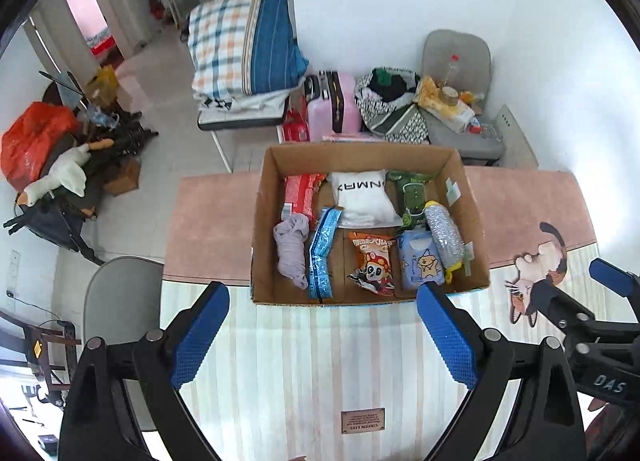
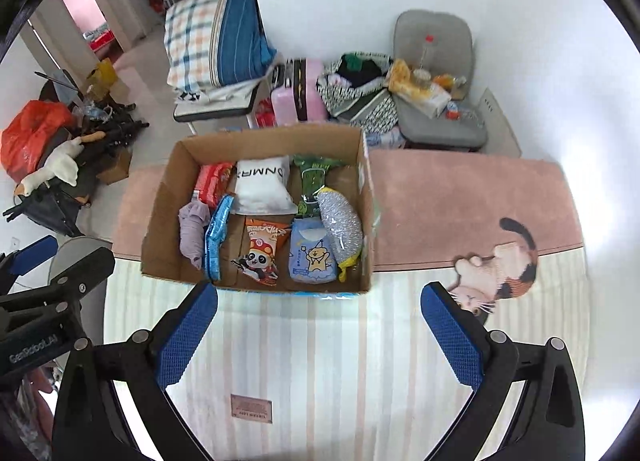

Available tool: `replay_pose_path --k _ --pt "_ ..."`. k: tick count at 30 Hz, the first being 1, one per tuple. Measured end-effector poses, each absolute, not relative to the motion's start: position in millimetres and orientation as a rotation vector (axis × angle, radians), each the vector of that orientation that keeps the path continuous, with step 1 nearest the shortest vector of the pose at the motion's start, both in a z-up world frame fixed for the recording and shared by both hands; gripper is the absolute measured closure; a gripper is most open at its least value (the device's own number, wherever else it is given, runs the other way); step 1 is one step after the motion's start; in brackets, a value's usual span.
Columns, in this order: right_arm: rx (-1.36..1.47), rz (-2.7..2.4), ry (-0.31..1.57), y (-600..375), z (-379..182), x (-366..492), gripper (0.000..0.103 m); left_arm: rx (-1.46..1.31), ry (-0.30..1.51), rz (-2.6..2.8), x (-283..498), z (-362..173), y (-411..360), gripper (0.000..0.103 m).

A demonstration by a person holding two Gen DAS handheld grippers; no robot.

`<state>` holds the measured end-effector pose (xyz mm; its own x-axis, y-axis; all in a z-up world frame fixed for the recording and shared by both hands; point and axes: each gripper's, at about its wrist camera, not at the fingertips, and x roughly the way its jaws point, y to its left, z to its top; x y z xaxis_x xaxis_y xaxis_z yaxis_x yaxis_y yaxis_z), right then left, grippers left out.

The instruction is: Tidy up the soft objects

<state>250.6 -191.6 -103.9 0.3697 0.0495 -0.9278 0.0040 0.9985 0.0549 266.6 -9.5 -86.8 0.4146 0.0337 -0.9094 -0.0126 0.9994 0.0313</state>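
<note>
An open cardboard box [image 1: 264, 221] [image 2: 160, 213] stands on the table and holds several soft things: a white pouch [image 1: 362, 195] [image 2: 262, 185], a red pack [image 1: 300, 191], a lilac cloth [image 1: 292, 247] [image 2: 192, 229], a blue packet [image 1: 322, 253], an orange snack bag [image 1: 372, 261] [image 2: 260, 253], a blue tissue pack [image 1: 420, 263] [image 2: 314, 255], a silver sponge [image 1: 444, 237] [image 2: 342, 227] and a green pack [image 1: 412, 193]. My left gripper [image 1: 322, 297] hangs open just before the box's near wall. Over the striped mat, my right gripper [image 2: 318, 297] is open and empty.
The table mat [image 1: 304, 361] [image 2: 320, 349] has pale stripes, a pink band and a cat picture [image 2: 500, 265]. Behind the table stand a grey chair [image 1: 460, 61] with clutter, a pink suitcase [image 1: 332, 109] and a bench with folded bedding [image 1: 240, 45]. Bags and a plush goose [image 1: 64, 177] lie at left.
</note>
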Motion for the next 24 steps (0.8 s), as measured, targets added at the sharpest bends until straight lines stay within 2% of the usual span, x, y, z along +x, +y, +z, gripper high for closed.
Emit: replay_pose_path --k 24 --pt "0.038 0.064 0.989 -210.0 47.1 99.3 0.000 -0.011 0.984 0.032 144.2 26.8 -26.8 0.007"
